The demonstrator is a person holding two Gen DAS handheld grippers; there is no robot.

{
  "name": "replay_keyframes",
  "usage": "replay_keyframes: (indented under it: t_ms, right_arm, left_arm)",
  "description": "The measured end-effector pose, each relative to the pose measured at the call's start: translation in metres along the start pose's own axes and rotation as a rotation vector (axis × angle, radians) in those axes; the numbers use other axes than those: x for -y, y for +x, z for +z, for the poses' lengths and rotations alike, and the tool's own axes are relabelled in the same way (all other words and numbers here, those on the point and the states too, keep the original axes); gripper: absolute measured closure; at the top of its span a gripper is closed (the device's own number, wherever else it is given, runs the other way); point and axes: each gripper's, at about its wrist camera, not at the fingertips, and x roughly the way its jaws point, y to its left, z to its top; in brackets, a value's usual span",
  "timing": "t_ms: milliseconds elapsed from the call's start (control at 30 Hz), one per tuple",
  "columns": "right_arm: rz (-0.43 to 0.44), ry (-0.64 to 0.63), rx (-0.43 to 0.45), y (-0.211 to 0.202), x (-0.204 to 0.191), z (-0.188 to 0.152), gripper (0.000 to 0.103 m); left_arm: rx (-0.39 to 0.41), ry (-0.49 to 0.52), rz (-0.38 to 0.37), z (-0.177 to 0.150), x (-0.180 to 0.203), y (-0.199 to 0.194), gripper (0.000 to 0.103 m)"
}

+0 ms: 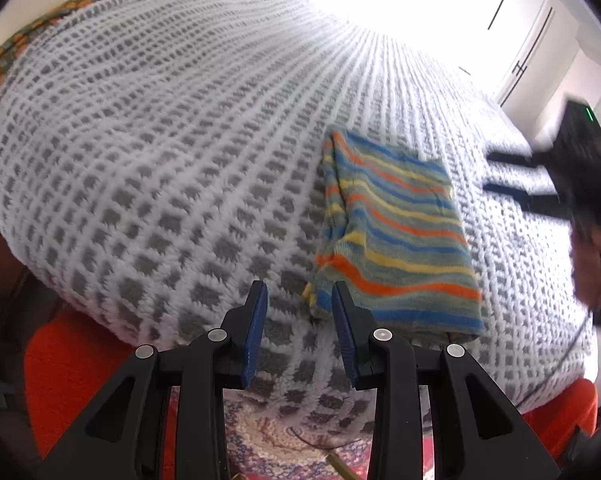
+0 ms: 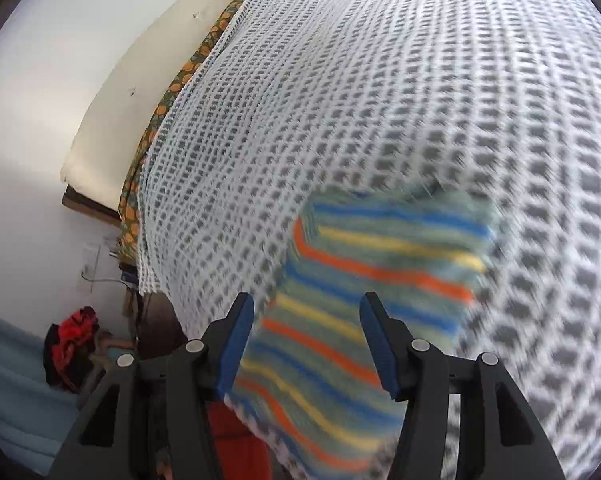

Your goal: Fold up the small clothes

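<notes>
Garment count: you have one striped cloth (image 1: 396, 232) in view, folded into a rough rectangle, and no second piece shows in either camera.
Gripper count: two, your left gripper (image 1: 300, 300) and your right gripper (image 2: 306, 320); the right one also appears as a dark blur at the far right edge of the left wrist view.
Cloth material: soft knit, banded in blue, orange, yellow and grey-green, with layered edges along its left side.
Surface: one fluffy blanket (image 1: 160, 140), white grid over grey squares, spread across a bed; an orange-patterned sheet (image 1: 28, 36) peeks out along its far edge.
Left gripper state: your jaws stand apart with nothing between them; black arms, blue ribbed pads.
Right gripper state: jaws spread wide and empty.
Cloth relative to left gripper: it lies flat on the blanket just ahead and to the right, its near left corner close beside the right finger.
Cloth relative to right gripper: directly below and ahead, filling the gap between your fingers, blurred.
</notes>
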Motion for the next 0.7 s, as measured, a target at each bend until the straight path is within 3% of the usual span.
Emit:
replay_keyframes:
  t_ms: [100,167,233,300,367,433,467,500,567,633,700]
  right_arm:
    - [0.028,-0.01,-0.003,-0.017,0.001,-0.05,0.048]
    - [0.031,-0.013,-0.009,-0.013,-0.001,-0.079,0.051]
    - [0.056,0.003,-0.034,0.004,0.003,-0.098,0.061]
    - [0.023,0.015,-0.059,0.026,0.01,-0.113,0.068]
    - [-0.036,0.018,-0.128,0.043,0.017,-0.125,0.079]
    - [-0.038,0.029,-0.139,0.04,0.017,-0.13,0.081]
    - [-0.05,0.015,-0.13,0.033,0.013,-0.13,0.081]
    - [-0.066,-0.009,-0.108,0.023,0.006,-0.128,0.081]
    - [-0.075,-0.057,-0.05,0.01,-0.006,-0.122,0.081]
    - [-0.078,-0.091,-0.005,0.005,-0.014,-0.113,0.081]
    - [-0.071,-0.101,0.009,0.013,-0.015,-0.105,0.081]
  left_arm:
    - [0.027,0.035,-0.051,0.008,0.011,-0.004,0.069]
    - [0.001,0.088,-0.134,0.015,0.027,0.005,0.065]
    - [-0.034,0.133,-0.188,0.017,0.04,0.02,0.06]
    - [-0.08,0.181,-0.167,0.014,0.049,0.043,0.06]
    - [-0.172,0.193,-0.116,0.013,0.047,0.067,0.067]
    - [-0.192,0.171,-0.117,0.018,0.04,0.069,0.072]
    - [-0.159,0.164,-0.128,0.026,0.039,0.061,0.071]
    - [-0.137,0.169,-0.132,0.03,0.039,0.057,0.068]
    - [-0.081,0.208,-0.151,0.046,0.049,0.051,0.048]
    - [-0.067,0.248,-0.154,0.058,0.062,0.056,0.045]
    - [-0.117,0.279,-0.177,0.071,0.073,0.077,0.045]
